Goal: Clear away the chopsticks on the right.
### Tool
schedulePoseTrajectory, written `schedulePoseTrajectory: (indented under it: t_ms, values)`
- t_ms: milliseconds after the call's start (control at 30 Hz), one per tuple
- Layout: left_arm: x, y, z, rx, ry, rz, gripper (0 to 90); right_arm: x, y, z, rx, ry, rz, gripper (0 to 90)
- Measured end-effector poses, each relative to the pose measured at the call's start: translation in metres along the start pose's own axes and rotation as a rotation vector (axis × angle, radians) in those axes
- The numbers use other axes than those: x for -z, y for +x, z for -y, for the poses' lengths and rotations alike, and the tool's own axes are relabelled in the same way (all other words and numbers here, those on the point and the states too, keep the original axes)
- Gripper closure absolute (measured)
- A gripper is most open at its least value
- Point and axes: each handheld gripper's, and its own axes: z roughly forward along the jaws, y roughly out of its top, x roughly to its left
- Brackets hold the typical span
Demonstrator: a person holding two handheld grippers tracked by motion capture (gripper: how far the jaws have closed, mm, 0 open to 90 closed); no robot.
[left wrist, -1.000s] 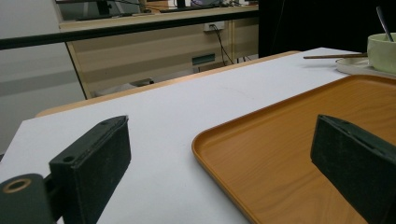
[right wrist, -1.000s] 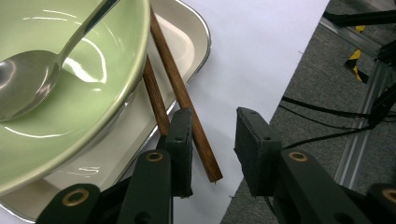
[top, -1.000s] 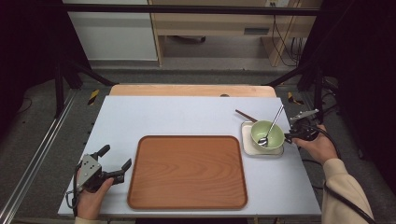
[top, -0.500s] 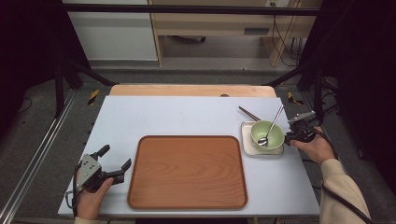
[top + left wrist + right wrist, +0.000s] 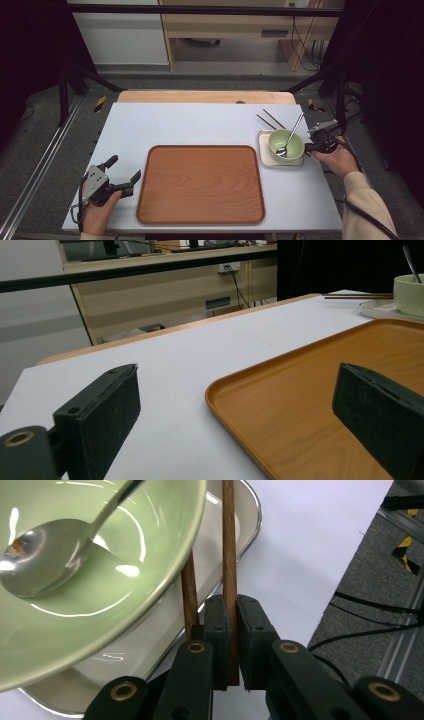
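A pale green bowl (image 5: 286, 142) with a metal spoon (image 5: 294, 131) in it stands on a small white dish (image 5: 265, 152) at the table's right. Two wooden chopsticks (image 5: 270, 120) run under the bowl's rim. My right gripper (image 5: 234, 602) has just been closing and is shut on one chopstick (image 5: 229, 540). The other chopstick (image 5: 189, 592) lies just outside its left jaw. In the high view the right gripper (image 5: 312, 146) sits at the dish's right edge. My left gripper (image 5: 122, 170) rests open at the front left, straddling the corner of the wooden tray (image 5: 200, 182).
The large wooden tray (image 5: 325, 365) lies bare in the middle of the white tabletop (image 5: 200, 122). Black frame posts (image 5: 65, 90) flank the table, and cables (image 5: 370, 605) run on the floor past its right edge.
Both hands stay where they were. The right gripper's jaws look slightly narrower than a second ago.
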Motion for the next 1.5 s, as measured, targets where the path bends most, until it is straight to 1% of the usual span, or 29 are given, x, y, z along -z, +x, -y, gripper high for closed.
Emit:
schedulePoseTrajectory:
  t_ms: [67, 200, 233, 333, 433, 567, 667, 733, 833, 967, 1000, 1200, 1233, 1400, 1433, 1500]
  values:
    - [0.000, 0.000, 0.000, 0.002, -0.002, -0.003, 4.8, 0.001, 0.000, 0.000, 0.005, -0.007, 0.006, 84.2]
    - [0.000, 0.000, 0.000, 0.005, -0.003, -0.005, 4.8, 0.006, 0.000, 0.001, -0.018, -0.026, 0.010, 84.3]
    - [0.001, 0.000, 0.000, 0.004, -0.003, -0.004, 4.8, 0.007, -0.001, 0.001, -0.011, -0.034, 0.018, 84.3]
    - [0.000, 0.000, 0.000, 0.003, -0.004, -0.004, 4.8, 0.011, -0.002, 0.001, -0.040, -0.050, 0.032, 84.3]
    - [0.001, 0.000, 0.000, 0.005, -0.004, -0.005, 4.8, 0.015, -0.003, 0.001, -0.048, -0.056, 0.039, 84.3]
    - [0.001, 0.000, -0.001, 0.001, -0.007, -0.003, 4.8, 0.022, -0.004, 0.000, -0.047, -0.066, 0.096, 84.3]
    - [0.002, 0.001, -0.001, 0.005, -0.012, -0.006, 4.7, 0.029, -0.007, -0.001, -0.074, -0.070, 0.144, 84.4]
    - [0.002, 0.001, -0.001, 0.007, -0.014, -0.008, 4.7, 0.034, -0.009, -0.003, -0.093, -0.090, 0.168, 84.4]
    - [0.003, 0.001, -0.001, 0.007, -0.015, -0.010, 4.7, 0.042, -0.009, -0.007, -0.113, -0.119, 0.196, 84.4]
    - [0.002, 0.001, -0.001, 0.005, -0.012, -0.009, 4.7, 0.051, -0.006, -0.009, -0.125, -0.150, 0.217, 84.4]
    - [0.002, 0.001, -0.001, 0.004, -0.012, -0.009, 4.7, 0.053, -0.006, -0.009, -0.137, -0.153, 0.225, 84.5]
    - [0.002, 0.001, -0.001, 0.007, -0.015, -0.009, 4.6, 0.063, -0.004, -0.009, -0.157, -0.187, 0.233, 84.5]
    - [0.002, 0.002, -0.001, 0.008, -0.015, -0.010, 4.6, 0.065, -0.003, -0.009, -0.148, -0.187, 0.232, 84.4]
    - [0.003, 0.002, -0.001, 0.010, -0.017, -0.014, 4.6, 0.073, 0.000, -0.012, -0.163, -0.210, 0.235, 84.5]
    - [0.003, 0.002, -0.001, 0.013, -0.019, -0.014, 4.6, 0.075, 0.000, -0.012, -0.151, -0.211, 0.237, 84.5]
    - [0.003, 0.003, -0.001, 0.021, -0.019, -0.015, 4.6, 0.081, 0.002, -0.015, -0.163, -0.226, 0.235, 84.5]
